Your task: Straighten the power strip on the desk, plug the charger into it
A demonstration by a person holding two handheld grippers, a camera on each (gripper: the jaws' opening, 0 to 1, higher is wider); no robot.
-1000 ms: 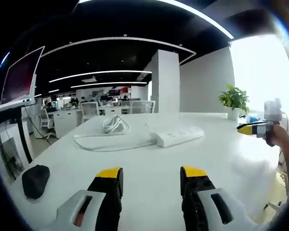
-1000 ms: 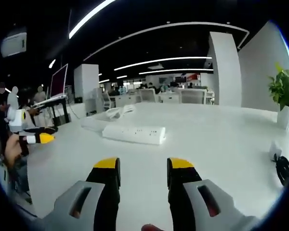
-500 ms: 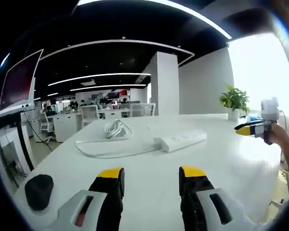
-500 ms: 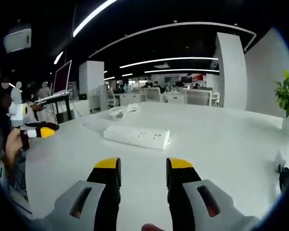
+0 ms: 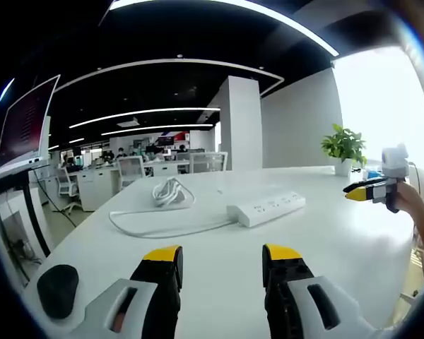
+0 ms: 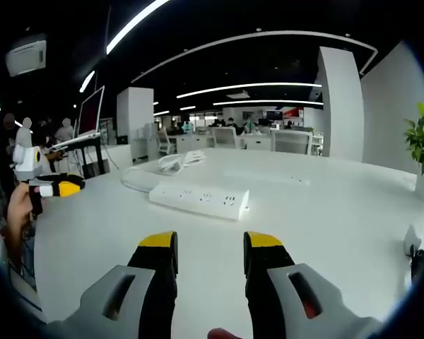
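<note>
A white power strip [image 5: 267,208] lies at a slant on the white desk [image 5: 219,240], and its white cable [image 5: 162,230] loops left to a coiled bundle [image 5: 171,191]. My left gripper [image 5: 222,258] is open and empty, well short of the strip. In the right gripper view the power strip [image 6: 199,200] lies just beyond my right gripper [image 6: 210,244], which is open and empty. A small white block with a dark cord, possibly the charger [image 6: 410,240], sits at the desk's right edge. Each gripper shows in the other's view: the right gripper [image 5: 366,191] and the left gripper [image 6: 56,188].
A black mouse [image 5: 56,289] lies at the desk's near left. A potted plant [image 5: 344,147] stands at the far right corner. A monitor [image 5: 25,120] stands beyond the left edge. Office desks and chairs [image 6: 268,140] fill the background.
Both views have shifted slightly with the hands, and the strip looks a little nearer in the right gripper view. The strip and cable lie as before. Both grippers stay open.
</note>
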